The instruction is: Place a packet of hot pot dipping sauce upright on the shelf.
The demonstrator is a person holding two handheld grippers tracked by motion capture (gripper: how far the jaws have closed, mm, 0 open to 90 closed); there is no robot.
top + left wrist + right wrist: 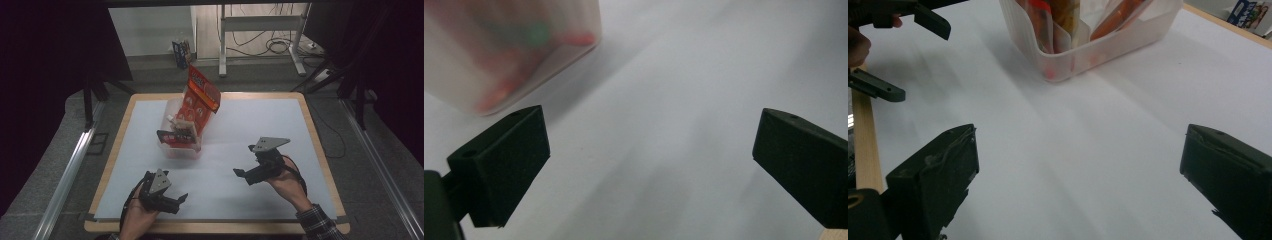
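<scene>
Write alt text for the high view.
A clear bin of orange snack packets stands on a white-covered table. Nearer the person, the left gripper and right gripper hover open and empty.

Your table (320, 150) fills the middle of the high view: a pale wooden rim around a white sheet. Grey floor (45, 180) surrounds it, with metal rails (67, 172) running up the lower left and lower right. At the top centre you see a white metal stand (260, 22) with black cables (275, 46) coiled on the floor beneath it. The upper left and upper right corners lie in deep shadow
</scene>
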